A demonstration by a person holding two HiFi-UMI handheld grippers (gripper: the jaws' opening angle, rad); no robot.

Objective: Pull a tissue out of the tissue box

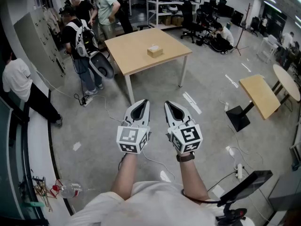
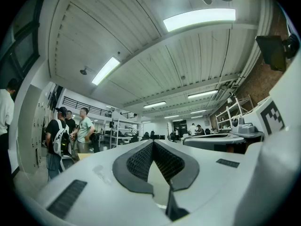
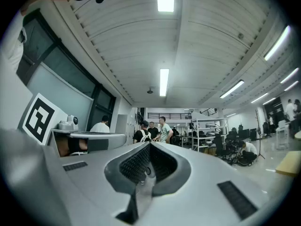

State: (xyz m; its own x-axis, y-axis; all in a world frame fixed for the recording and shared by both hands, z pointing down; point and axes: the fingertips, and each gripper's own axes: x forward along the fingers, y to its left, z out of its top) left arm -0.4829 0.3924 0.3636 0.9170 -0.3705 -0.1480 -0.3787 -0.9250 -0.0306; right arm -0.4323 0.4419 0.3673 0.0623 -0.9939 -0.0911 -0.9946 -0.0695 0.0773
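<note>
A small tan tissue box [image 1: 154, 51] sits near the middle of a light wooden table [image 1: 131, 55], far ahead in the head view. Both grippers are held side by side in the air over the floor, well short of the table and pointing toward it. My left gripper [image 1: 145, 101] is shut with nothing in it; in the left gripper view its jaws meet at the tip [image 2: 153, 141]. My right gripper [image 1: 168, 103] is also shut and empty, its tips together [image 3: 150, 143] in the right gripper view. The tissue box does not show in either gripper view.
Several people stand at the table's far left, one with a backpack [image 1: 80, 36]. A person in white [image 1: 16, 81] is at the left wall. A second wooden table [image 1: 261, 95] stands to the right. Cables and a power strip [image 1: 239, 171] lie on the floor.
</note>
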